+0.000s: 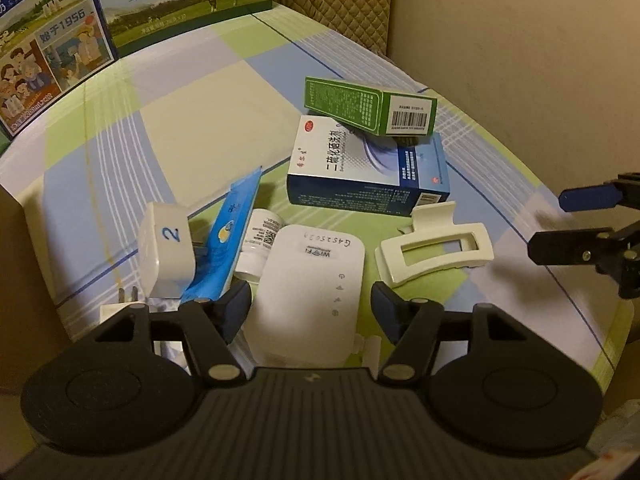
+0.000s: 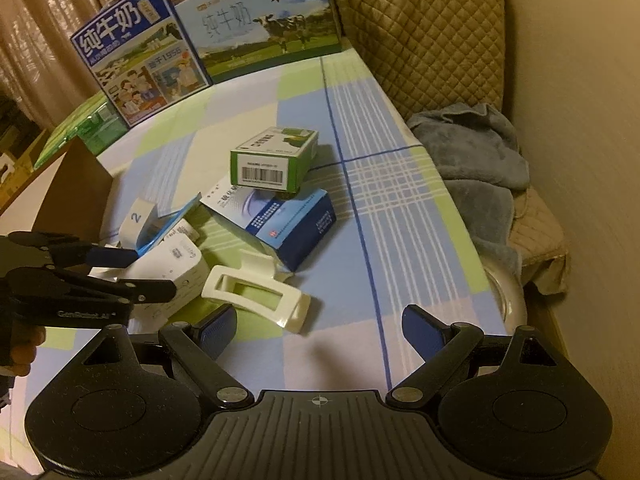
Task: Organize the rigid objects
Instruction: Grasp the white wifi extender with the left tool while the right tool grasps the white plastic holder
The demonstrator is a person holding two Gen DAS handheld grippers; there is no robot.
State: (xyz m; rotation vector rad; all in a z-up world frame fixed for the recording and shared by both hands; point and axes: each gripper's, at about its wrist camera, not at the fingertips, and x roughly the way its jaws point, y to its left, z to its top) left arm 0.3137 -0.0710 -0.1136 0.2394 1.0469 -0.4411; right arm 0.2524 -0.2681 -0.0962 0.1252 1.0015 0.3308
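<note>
A pile of small items lies on a checked cloth. My left gripper (image 1: 310, 308) is open, its fingers on either side of a white WiFi repeater (image 1: 308, 280), not closed on it; the repeater also shows in the right wrist view (image 2: 172, 276). Beside it lie a white hair claw clip (image 1: 434, 250) (image 2: 256, 294), a white plug adapter marked 2 (image 1: 166, 250), a blue packet (image 1: 228, 240) and a small white bottle (image 1: 258, 242). A green box (image 1: 368, 106) (image 2: 274, 160) rests on a blue-and-white medicine box (image 1: 368, 170) (image 2: 288, 224). My right gripper (image 2: 316, 330) is open and empty, just right of the clip.
Two milk cartons (image 2: 208, 36) stand at the back of the surface. A brown cardboard box wall (image 2: 76, 184) rises at the left. A grey towel (image 2: 476, 148) and a quilted cushion (image 2: 420, 28) lie at the right, beside a wall (image 1: 520, 60).
</note>
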